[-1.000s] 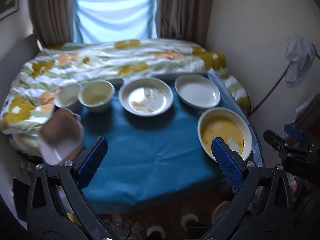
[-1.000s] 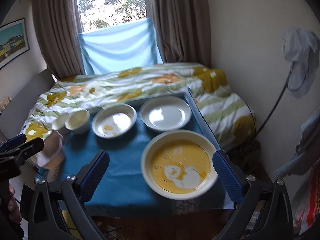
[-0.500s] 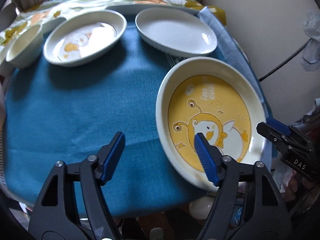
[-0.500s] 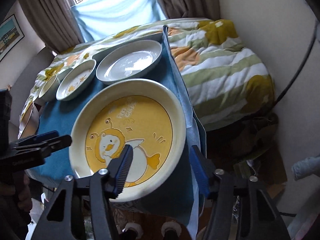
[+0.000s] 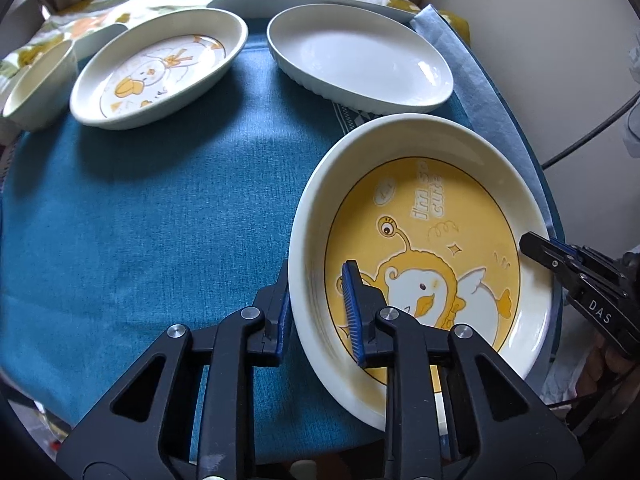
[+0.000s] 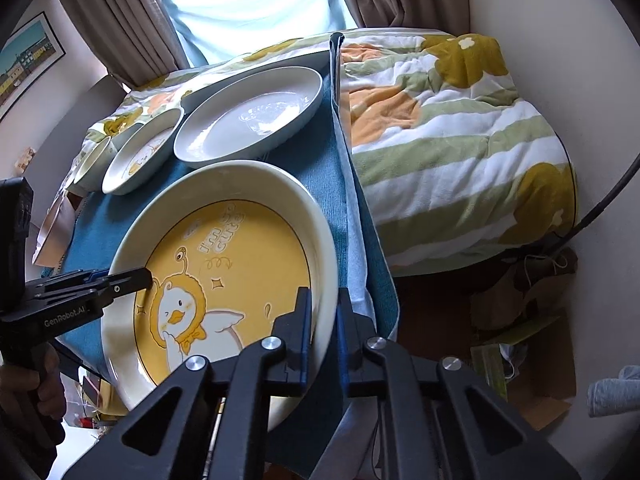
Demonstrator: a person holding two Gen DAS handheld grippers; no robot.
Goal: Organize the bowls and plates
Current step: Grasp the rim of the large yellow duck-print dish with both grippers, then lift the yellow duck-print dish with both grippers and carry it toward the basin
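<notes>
Looking from left to right over the tabletop (image 5: 140,220): finding a small bowl (image 5: 36,80) at the far left edge, then a duck plate (image 5: 160,68), then a white plate (image 5: 360,56) near the back right. Finding the yellow plate (image 5: 432,240) at the front right corner, close to the edge, well apart from the duck plate and just in front of the white plate.

Taking hold of the yellow plate from both sides. Closing the jaws of the left gripper (image 5: 318,308) over its left rim, one jaw outside the wall and one inside on the yellow picture. Pinching its right rim with the right gripper (image 6: 322,320), jaws narrow, the rim between them.

Probably starting the first step only: grasping this plate for stacking, with nothing stacked yet. Needing next, likely, to lift with both hands together and level, avoiding a twist between the two grips. Then carrying it toward the other plates without knocking the white plate.
</notes>
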